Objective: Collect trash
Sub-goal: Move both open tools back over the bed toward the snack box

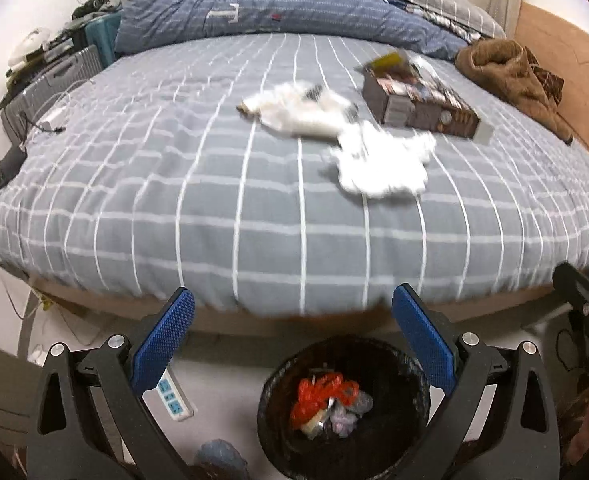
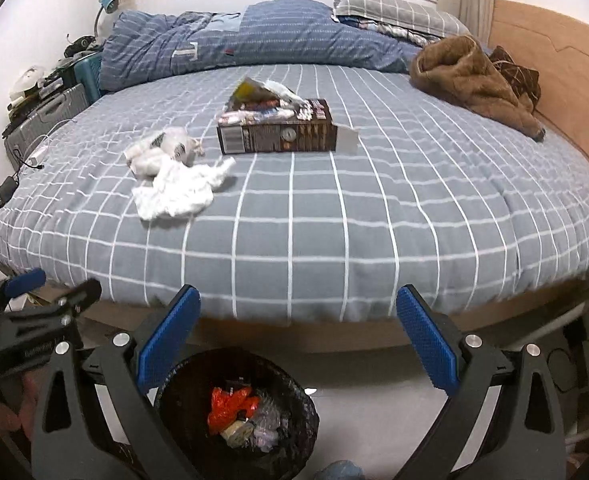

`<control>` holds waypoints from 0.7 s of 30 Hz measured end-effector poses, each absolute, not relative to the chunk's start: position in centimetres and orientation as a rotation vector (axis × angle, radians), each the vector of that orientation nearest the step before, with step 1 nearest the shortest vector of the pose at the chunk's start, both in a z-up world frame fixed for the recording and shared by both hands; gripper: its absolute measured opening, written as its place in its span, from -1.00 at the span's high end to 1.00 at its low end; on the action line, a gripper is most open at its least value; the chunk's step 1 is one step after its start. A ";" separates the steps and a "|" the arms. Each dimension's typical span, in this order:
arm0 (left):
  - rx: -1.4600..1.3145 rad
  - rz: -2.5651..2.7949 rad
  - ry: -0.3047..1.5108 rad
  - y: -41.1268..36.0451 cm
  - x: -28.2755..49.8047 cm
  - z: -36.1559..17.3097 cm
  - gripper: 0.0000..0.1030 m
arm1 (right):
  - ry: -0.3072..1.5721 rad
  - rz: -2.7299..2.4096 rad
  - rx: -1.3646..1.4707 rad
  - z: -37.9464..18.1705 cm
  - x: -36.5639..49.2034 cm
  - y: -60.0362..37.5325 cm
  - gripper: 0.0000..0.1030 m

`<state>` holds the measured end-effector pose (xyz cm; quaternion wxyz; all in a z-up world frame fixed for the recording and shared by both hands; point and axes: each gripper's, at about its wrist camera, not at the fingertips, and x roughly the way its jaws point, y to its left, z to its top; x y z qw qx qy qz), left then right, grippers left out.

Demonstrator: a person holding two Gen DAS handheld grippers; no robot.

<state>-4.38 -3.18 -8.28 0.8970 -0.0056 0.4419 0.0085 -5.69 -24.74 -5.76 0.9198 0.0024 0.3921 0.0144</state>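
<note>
- Bed (image 2: 334,220) under a grey checked cover fills most of both views, with a rumpled blue duvet (image 2: 254,36) at its far side.
- Black bin (image 2: 174,396) stands on the floor at the bed's foot, below my tools, already holding red and pale scraps.
- I judge one drop done and the next pick due: I must reach forward over the bed.
- Brown box (image 2: 278,130) lies mid-bed, wrappers on top.
- White tissues (image 2: 174,192) lie just beside it, well beyond both tools.
- My left tool (image 1: 292,344) and right tool (image 2: 298,344) both stand wide, holding nothing.
</note>
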 end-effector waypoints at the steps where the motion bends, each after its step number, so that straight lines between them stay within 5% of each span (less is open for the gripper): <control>1: -0.014 0.019 0.905 -2.9 -3.8 -7.9 -0.89 | 0.800 0.034 -0.007 -5.5 -5.3 -24.6 -0.83; 21: -0.021 0.000 0.870 -2.1 9.4 -6.4 -0.89 | 0.757 0.058 -0.034 -3.2 6.8 -24.2 -0.83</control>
